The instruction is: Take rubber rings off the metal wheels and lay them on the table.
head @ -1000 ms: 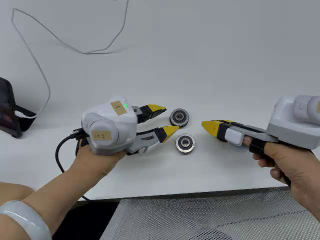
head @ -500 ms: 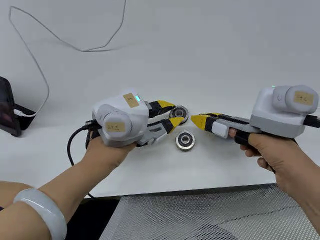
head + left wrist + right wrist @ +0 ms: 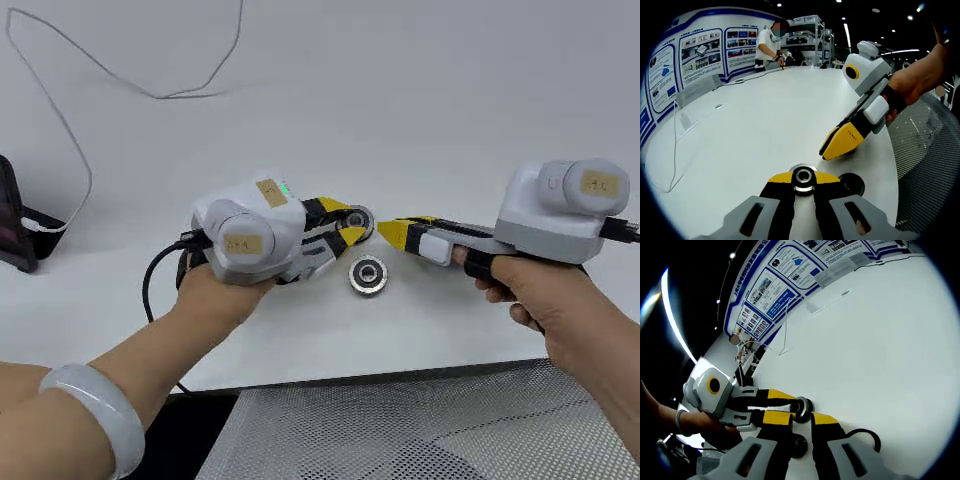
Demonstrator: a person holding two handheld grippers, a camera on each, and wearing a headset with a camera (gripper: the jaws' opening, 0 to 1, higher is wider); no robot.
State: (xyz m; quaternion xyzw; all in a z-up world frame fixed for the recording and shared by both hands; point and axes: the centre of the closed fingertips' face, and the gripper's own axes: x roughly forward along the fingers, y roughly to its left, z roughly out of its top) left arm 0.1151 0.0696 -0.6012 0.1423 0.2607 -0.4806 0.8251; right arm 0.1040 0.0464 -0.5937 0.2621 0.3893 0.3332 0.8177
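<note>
Head view: the left gripper (image 3: 344, 222) has its yellow-tipped jaws clamped on the far metal wheel (image 3: 360, 221), a round disc ringed in black rubber. A second wheel (image 3: 368, 274) lies flat, nearer, on the smooth white table (image 3: 450, 120). The right gripper (image 3: 390, 232), jaws narrowly parted, sits just right of the held wheel.

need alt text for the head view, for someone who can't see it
The left gripper is clamped on a metal wheel at a white table, with the right gripper pointing at that wheel from the opposite side. A second wheel lies flat nearer the camera.
</note>
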